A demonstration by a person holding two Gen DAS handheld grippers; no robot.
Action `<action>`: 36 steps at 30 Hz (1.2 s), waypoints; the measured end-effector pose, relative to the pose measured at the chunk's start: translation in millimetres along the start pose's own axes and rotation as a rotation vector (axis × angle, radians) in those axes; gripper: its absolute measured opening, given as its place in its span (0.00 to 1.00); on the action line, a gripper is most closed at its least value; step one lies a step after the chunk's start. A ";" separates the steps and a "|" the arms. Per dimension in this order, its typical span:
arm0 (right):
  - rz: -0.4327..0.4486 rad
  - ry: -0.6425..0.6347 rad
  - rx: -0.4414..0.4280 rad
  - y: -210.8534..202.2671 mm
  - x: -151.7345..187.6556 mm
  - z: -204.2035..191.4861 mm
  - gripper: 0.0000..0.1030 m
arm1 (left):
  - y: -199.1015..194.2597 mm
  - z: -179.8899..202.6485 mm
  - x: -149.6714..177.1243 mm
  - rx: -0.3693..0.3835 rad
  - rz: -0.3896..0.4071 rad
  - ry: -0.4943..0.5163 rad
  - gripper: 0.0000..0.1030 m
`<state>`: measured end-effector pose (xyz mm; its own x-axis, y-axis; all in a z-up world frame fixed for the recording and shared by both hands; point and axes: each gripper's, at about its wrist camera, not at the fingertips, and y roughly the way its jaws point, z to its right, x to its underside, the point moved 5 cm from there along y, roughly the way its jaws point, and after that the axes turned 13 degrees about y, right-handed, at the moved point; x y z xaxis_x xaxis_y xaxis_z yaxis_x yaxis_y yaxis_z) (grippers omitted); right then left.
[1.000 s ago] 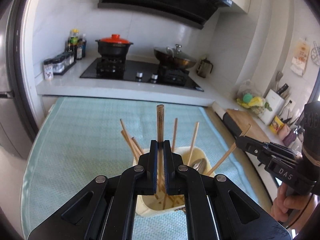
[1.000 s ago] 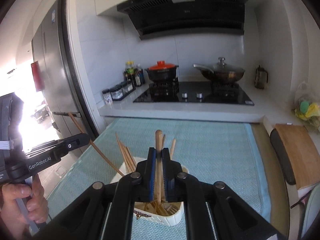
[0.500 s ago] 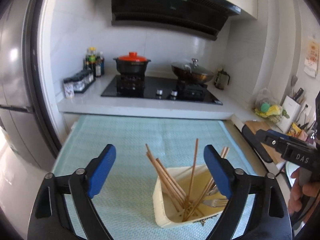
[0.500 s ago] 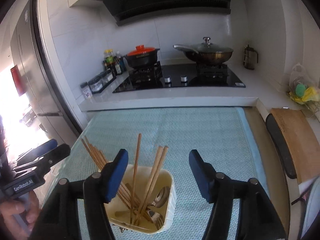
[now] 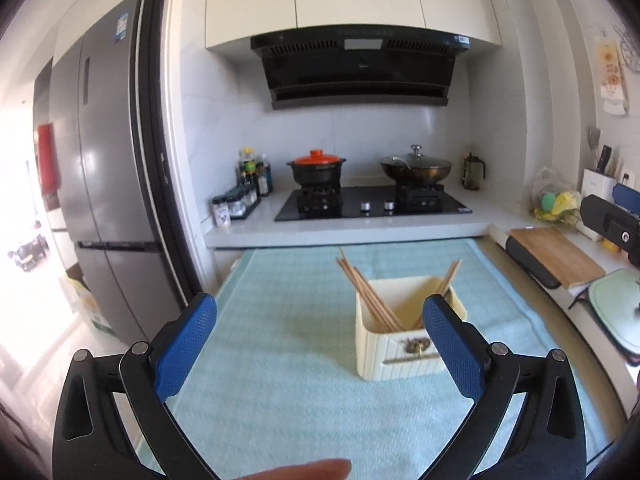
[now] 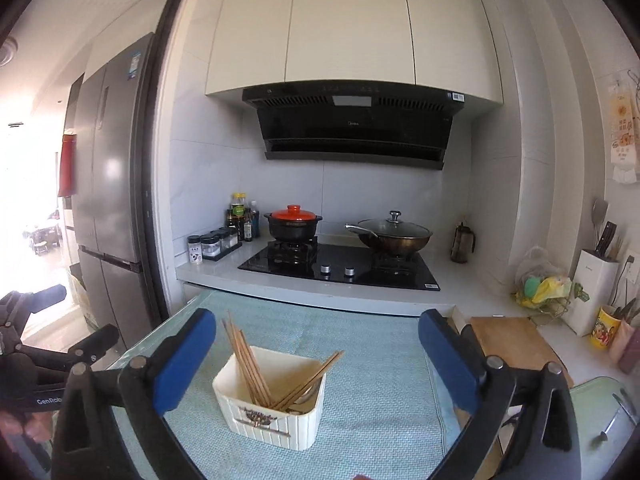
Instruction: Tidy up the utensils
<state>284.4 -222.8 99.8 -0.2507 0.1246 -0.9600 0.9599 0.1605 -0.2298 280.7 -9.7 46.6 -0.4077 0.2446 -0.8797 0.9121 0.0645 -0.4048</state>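
A cream ribbed utensil holder (image 5: 404,354) stands on the light blue mat (image 5: 280,340), and it shows in the right wrist view (image 6: 272,420) too. Several wooden chopsticks (image 5: 366,294) lean inside it, also in the right wrist view (image 6: 248,364), with metal cutlery partly hidden among them. My left gripper (image 5: 318,352) is open and empty, pulled back above the mat with the holder ahead, slightly right. My right gripper (image 6: 316,364) is open and empty, held back above the holder. Each gripper shows at the edge of the other's view.
A stove (image 6: 340,266) with a red-lidded pot (image 6: 294,224) and a lidded wok (image 6: 394,236) is behind the mat. Spice jars (image 6: 212,244) stand at the left. A wooden cutting board (image 5: 556,254) and knife block (image 6: 596,288) sit on the right. A fridge (image 5: 100,200) stands at left.
Both grippers held a chopstick over the holder, then opened and dropped them in. Both have since pulled back and up, away from the holder.
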 end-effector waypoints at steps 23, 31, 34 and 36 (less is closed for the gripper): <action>-0.224 0.075 0.043 -94.3 126.9 -25.4 1.00 | -77.5 11.4 80.2 0.024 -0.153 -0.036 1.00; -0.189 0.065 0.060 -108.3 115.3 -28.6 1.00 | -71.9 14.4 86.1 0.028 -0.188 -0.029 1.00; -0.191 0.061 0.052 -109.2 115.1 -32.4 1.00 | -72.8 13.1 87.5 0.027 -0.191 -0.031 1.00; -0.191 0.056 0.048 -109.7 114.4 -35.0 1.00 | -73.2 11.3 86.9 0.025 -0.189 -0.033 1.00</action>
<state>146.0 -191.9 20.8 -0.4343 0.1509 -0.8880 0.8987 0.1396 -0.4158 178.0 -4.2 -3.0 -0.5735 0.1989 -0.7947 0.8178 0.0818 -0.5697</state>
